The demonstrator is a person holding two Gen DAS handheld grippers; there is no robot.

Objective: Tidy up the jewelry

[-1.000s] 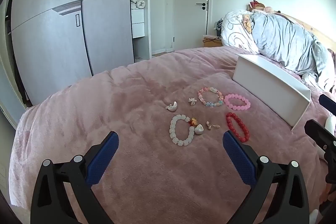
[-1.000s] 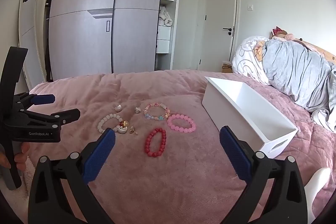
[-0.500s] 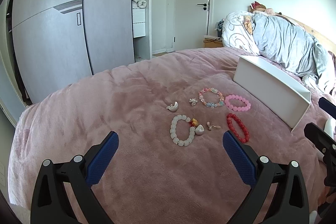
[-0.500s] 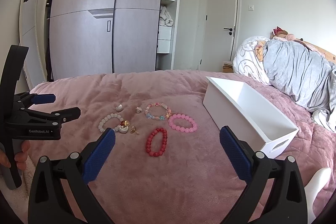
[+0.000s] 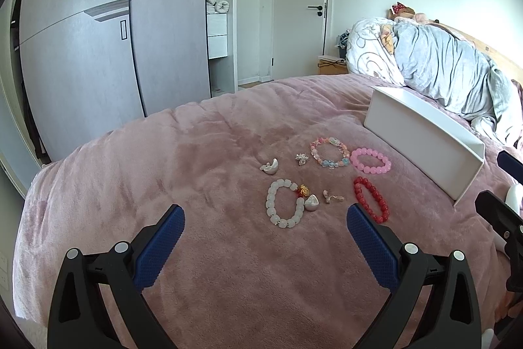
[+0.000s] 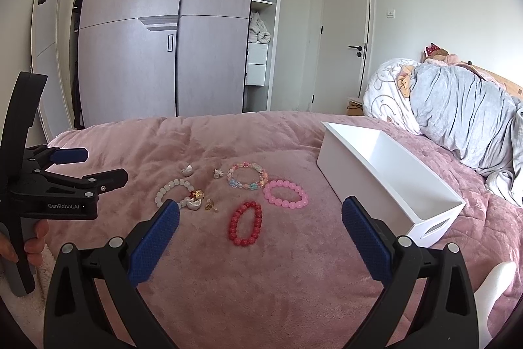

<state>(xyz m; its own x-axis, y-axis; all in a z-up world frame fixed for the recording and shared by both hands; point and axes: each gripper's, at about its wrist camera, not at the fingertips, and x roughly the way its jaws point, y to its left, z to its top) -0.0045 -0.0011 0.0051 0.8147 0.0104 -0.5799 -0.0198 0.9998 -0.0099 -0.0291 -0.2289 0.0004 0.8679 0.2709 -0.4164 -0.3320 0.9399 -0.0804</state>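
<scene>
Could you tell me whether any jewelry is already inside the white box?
No, the white box shows a bare interior in the right wrist view.

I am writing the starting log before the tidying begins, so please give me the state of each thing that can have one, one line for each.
Left tongs: open, holding nothing.
Right tongs: open, holding nothing.
White rectangular plastic bin: upright on the blanket, empty.
Red bead bracelet: flat on the blanket, outside the bin.
Pink bead bracelet: flat, outside the bin.
White bead bracelet: flat, outside the bin.
White room door: shut.
</scene>
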